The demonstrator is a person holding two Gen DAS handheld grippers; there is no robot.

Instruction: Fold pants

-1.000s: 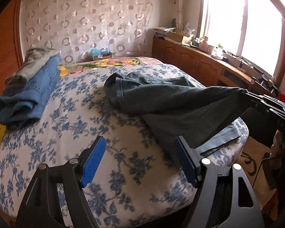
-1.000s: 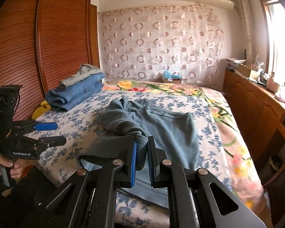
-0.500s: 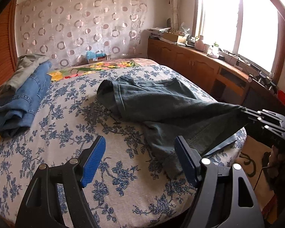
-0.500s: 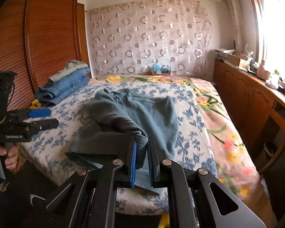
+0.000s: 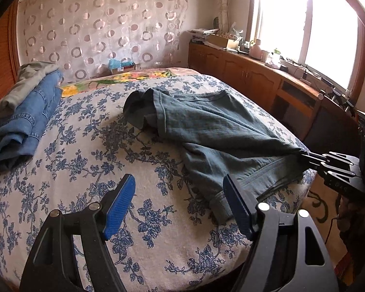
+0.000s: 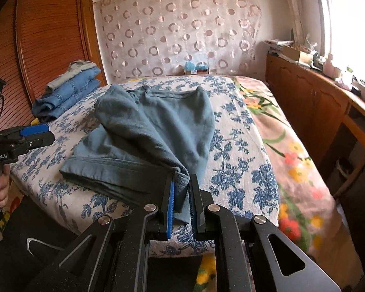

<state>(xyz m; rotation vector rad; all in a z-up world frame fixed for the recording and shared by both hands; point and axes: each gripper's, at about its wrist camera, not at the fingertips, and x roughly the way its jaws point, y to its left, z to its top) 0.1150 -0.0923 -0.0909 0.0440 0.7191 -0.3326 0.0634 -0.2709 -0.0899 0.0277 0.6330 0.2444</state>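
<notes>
Grey-blue pants (image 6: 158, 131) hem sits pinched between right jaws; left jaws spread, empty beside it.

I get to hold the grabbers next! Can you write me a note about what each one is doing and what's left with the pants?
Right gripper: shut on a bunched end of the grey-green pants, stretching it off the near edge of the bed.
Left gripper: open, empty, hovering above the bedspread beside the pants' near hem.
Pants: spread across the bed, rumpled, one leg lying over the other.
Done: a stack of folded jeans sits at the far side.
Left: probably grab the hem with the left gripper, flatten, fold.
</notes>
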